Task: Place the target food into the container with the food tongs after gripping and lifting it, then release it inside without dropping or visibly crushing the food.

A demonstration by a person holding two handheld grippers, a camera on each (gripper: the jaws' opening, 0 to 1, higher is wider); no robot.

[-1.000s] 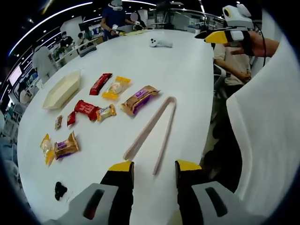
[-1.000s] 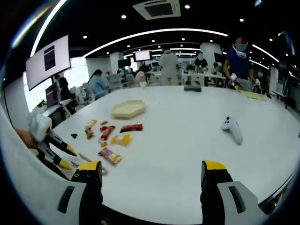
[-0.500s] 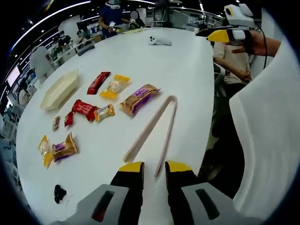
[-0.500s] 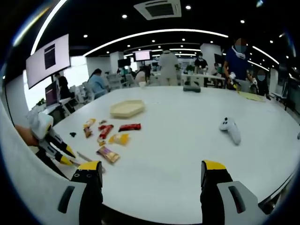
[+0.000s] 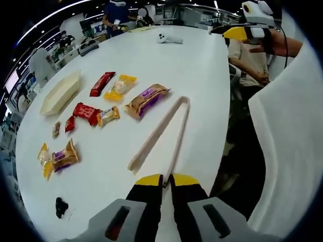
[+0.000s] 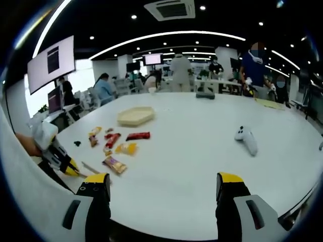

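Big white surface (image 5: 166, 60) with the cream container (image 5: 59, 92) far off on its left side, snack packets (image 5: 146, 99) in between, pink tongs (image 5: 161, 133) lying flat. Left gripper (image 5: 162, 180) has its jaws nearly closed around one tong arm's tip; right gripper (image 6: 164, 184) jaws wide apart, holding nothing

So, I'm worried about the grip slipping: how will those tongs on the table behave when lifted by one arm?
The tongs look thin and long, so probably light. The left gripper holds one arm's tip, so the other end may droop or swing. The smooth, narrow arm could slip or twist between the pads.
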